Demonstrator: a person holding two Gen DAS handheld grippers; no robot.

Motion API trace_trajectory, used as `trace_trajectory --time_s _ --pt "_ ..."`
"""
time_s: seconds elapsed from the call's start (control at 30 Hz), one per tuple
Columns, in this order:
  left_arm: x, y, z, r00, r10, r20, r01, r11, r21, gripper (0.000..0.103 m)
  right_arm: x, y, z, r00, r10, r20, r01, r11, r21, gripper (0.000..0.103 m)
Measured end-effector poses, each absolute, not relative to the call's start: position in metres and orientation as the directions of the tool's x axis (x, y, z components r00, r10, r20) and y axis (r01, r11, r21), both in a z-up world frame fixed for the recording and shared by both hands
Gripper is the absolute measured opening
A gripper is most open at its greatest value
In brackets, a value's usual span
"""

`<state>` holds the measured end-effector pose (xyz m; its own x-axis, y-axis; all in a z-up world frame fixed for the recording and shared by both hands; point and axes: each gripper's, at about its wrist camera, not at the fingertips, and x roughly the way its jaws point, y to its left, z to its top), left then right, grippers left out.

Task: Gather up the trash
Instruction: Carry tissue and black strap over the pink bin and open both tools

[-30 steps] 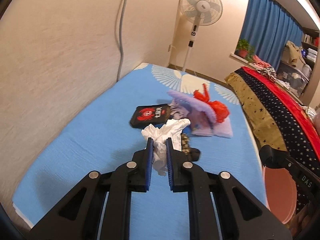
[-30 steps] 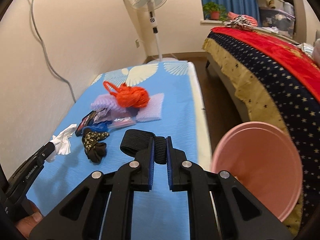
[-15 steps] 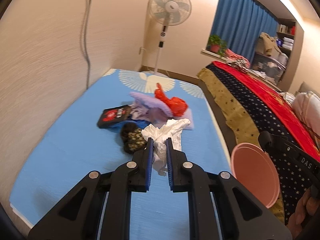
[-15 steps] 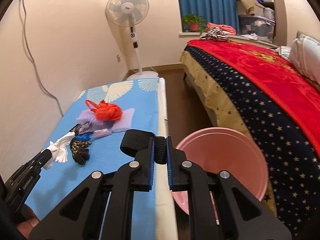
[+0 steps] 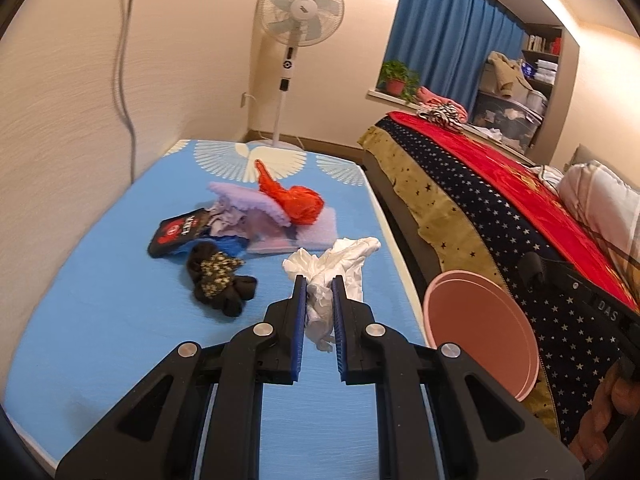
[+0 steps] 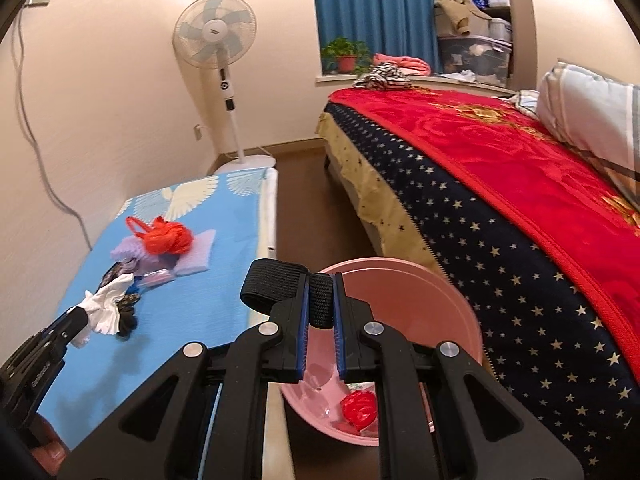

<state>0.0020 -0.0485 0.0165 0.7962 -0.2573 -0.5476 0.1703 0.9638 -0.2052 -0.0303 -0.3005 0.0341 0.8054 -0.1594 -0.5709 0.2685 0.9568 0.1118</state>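
My left gripper (image 5: 319,280) is shut on a crumpled white tissue (image 5: 332,264) and holds it above the blue mat (image 5: 100,320), near its right edge. My right gripper (image 6: 320,278) is shut on a black elastic band (image 6: 276,286) and holds it over the pink bin (image 6: 404,280), which stands on the floor between mat and bed. Red trash (image 6: 358,406) lies in the bin. On the mat lie a red plastic bag (image 5: 298,200), purple foam sheets (image 5: 276,224), a black packet (image 5: 180,232) and a dark patterned cloth (image 5: 220,276).
A bed with a red and star-patterned blanket (image 6: 500,184) runs along the right. A standing fan (image 5: 298,16) is at the far wall past the mat. A cable (image 5: 120,60) hangs down the left wall. The pink bin also shows in the left wrist view (image 5: 480,328).
Both grippers have swung to the right. The right gripper with the band has moved from over the mat to above the bin. The left gripper carried the tissue toward the mat's right edge.
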Motion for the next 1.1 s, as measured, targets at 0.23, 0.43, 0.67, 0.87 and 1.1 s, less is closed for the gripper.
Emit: trace_trajectory --time_s 0.23,0.43,0.67,0.87,1.1 --pt "0.005 -0.073 0.015 0.785 -0.303 -0.541 0.232 0.953 -0.196 0.013 -0.027 -0.311 0.026 0.793 -0.193 -0.577 0.300 0.949 0.095 0.011" --pt "0.006 -0.101 0.010 0.765 -0.352 -0.539 0.298 0.936 -0.188 0.013 -0.027 -0.326 0.021 0.777 -0.236 -0.584 0.348 0.934 0.085 0.011" --pt "0.010 -0.135 0.006 0.736 -0.405 -0.542 0.359 0.913 -0.195 0.013 -0.031 -0.352 0.015 0.744 -0.295 -0.599 0.425 0.901 0.084 0.011" --pt "0.012 -0.166 0.003 0.714 -0.444 -0.542 0.412 0.892 -0.187 0.013 -0.032 -0.368 0.011 0.723 -0.333 -0.605 0.468 0.880 0.075 0.012" --pt "0.018 -0.185 -0.005 0.685 -0.466 -0.560 0.438 0.878 -0.194 0.013 -0.032 -0.381 0.008 0.710 -0.351 -0.610 0.499 0.862 0.085 0.012"
